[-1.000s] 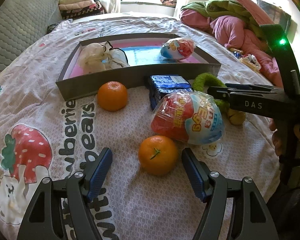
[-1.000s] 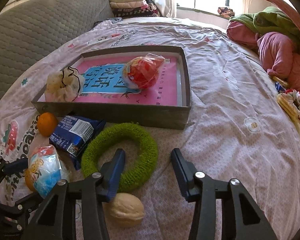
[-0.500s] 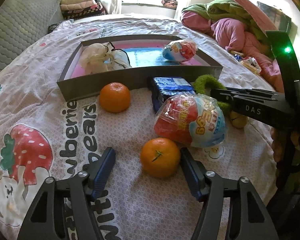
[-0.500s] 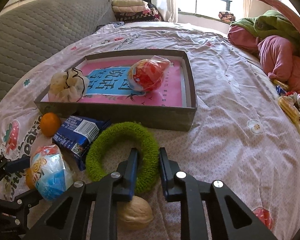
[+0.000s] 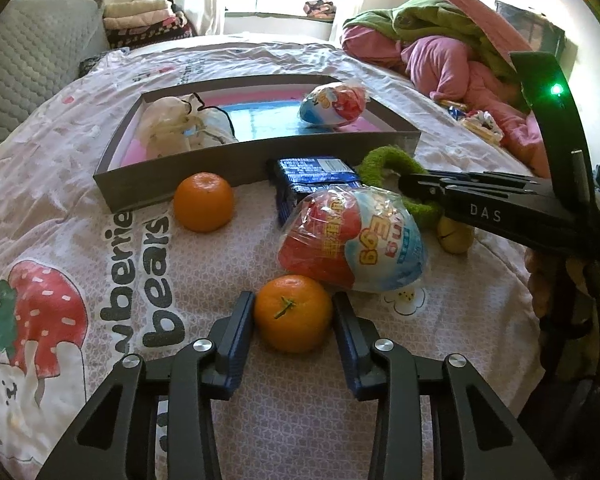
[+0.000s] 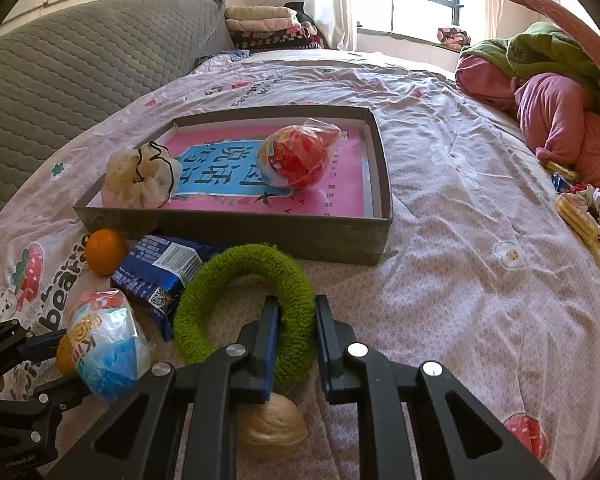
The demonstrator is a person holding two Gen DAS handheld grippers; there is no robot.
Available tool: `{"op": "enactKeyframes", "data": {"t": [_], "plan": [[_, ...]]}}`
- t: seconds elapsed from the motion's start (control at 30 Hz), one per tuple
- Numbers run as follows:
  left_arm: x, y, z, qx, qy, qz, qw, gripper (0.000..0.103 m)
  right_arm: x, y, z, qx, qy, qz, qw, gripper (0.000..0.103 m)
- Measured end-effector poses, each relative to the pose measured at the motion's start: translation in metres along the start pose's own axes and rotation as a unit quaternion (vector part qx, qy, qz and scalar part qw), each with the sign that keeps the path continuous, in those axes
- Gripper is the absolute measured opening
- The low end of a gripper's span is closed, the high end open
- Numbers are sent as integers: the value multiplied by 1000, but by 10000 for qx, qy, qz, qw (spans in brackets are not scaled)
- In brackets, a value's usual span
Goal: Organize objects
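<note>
Bedspread below; left gripper closing around orange; right gripper pinching green ring.

I count two oranges: one between my left tool's closing pads, one farther ahead. Two wrapped toy eggs: one just beyond that tool, one in the single box. One green ring, one walnut, one blue packet, one drawstring pouch.
</note>
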State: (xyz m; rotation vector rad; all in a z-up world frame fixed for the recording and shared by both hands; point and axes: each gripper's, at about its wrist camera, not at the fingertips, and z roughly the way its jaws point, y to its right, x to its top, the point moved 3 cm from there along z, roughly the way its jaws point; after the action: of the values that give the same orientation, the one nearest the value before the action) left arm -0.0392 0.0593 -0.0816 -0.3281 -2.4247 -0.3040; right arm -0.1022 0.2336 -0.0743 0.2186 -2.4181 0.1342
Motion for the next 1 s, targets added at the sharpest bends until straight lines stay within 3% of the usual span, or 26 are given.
{"op": "enactKeyframes", "data": {"t": [0.57, 1.0], "plan": [[4, -13, -12, 11, 180, -298, 9994, 39, 2, 2, -9, 67, 215, 38, 9997, 17], [11, -24, -22, 271, 420, -313, 9983, 39, 6, -1, -23, 158, 555, 37, 9983, 17]]}}
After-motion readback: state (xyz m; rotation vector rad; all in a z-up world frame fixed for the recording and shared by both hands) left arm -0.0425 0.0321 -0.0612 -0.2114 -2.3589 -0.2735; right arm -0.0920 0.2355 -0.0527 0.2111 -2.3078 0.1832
